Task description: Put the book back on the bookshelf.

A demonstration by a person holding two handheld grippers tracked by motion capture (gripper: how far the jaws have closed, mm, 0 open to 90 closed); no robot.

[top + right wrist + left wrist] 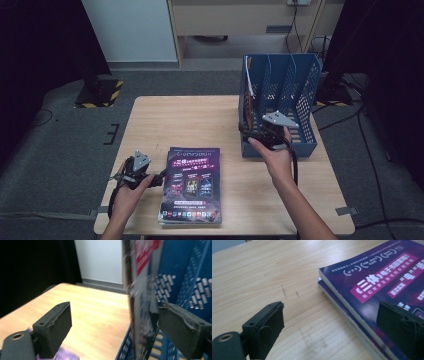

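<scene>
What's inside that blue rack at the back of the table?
One magazine stands upright in the leftmost slot of the blue rack. The other slots look empty, though the right hand-held gripper covers part of the rack's front.

A matt wood-grain table (200, 120) is seen, glossy paper covers on the magazines (192, 182), and a perforated blue plastic rack (305, 95).

Wood table (200, 115) w/ magazine stack (192, 185), blue file rack (280, 100).

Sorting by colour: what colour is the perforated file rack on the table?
Blue. The file rack shows best in the high view.
</scene>
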